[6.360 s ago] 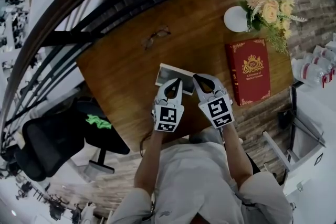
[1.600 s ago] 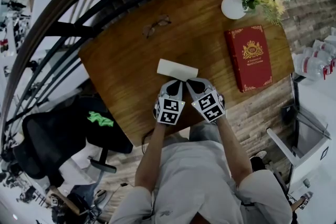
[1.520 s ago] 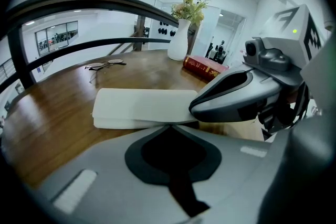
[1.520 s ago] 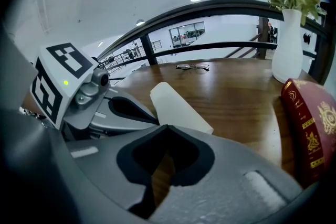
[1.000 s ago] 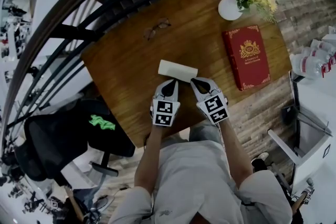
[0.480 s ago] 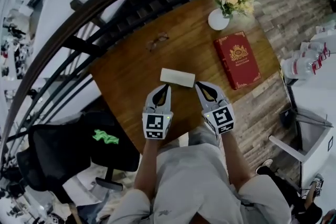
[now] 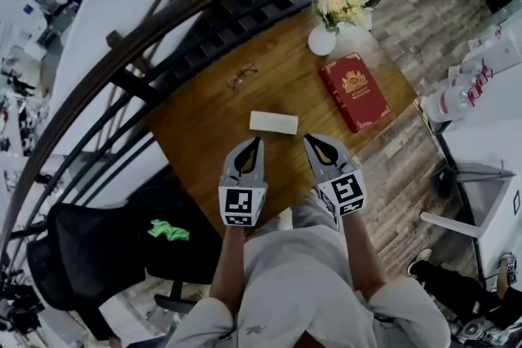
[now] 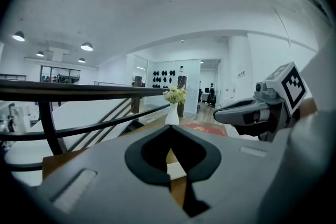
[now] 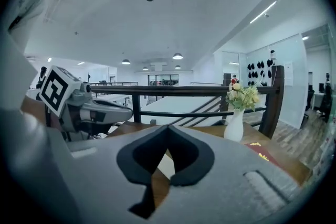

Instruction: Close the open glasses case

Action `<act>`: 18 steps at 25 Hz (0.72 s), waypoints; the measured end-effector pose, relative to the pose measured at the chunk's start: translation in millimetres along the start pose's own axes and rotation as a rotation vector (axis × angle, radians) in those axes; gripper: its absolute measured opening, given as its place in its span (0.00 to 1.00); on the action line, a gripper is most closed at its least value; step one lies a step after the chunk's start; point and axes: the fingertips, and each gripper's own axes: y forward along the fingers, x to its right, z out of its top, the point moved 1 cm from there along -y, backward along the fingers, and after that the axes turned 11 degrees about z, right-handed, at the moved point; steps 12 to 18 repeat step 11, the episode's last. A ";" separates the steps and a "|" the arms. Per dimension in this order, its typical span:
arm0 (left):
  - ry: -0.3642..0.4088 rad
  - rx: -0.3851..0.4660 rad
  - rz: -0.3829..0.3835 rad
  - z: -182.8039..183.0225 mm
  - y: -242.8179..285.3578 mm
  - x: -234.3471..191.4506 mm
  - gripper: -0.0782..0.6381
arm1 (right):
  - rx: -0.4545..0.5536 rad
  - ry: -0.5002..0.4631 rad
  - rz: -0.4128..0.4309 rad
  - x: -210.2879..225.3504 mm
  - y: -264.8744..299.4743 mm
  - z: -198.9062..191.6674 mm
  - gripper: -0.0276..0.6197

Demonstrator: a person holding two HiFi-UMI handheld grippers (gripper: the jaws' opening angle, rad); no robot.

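On the wooden table [image 7: 204, 118], the red book [image 7: 353, 91] lies at 2 o'clock of the glasses case [image 7: 273, 122], which looks already shut. The left gripper [image 7: 254, 143] at its 7 o'clock and the right gripper [image 7: 309, 139] at its 5 are both clenched, empty and not touching it. If the lid is unlatched, press its front edge gently.

**Case shut, grippers drawn back**

The glasses case [image 7: 274, 122], which lay open under both grippers 6.4 s ago, now lies shut on the table [image 7: 200, 126]. The left gripper [image 7: 254, 140] and right gripper [image 7: 308, 137] were side by side at its near edge; they have pulled back toward the person and spread apart, clear of it. In the head view the table now shows smaller, with more floor around it
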 end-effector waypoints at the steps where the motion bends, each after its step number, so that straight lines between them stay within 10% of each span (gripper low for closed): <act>1: 0.001 0.004 0.001 1.3 -4.0 -0.5 0.14 | 0.005 -0.008 -0.008 -3.4 -2.9 2.5 0.05; 18: 0.010 0.022 -0.015 2.9 -37.2 5.2 0.14 | 0.037 -0.045 -0.046 -28.4 -26.7 15.0 0.05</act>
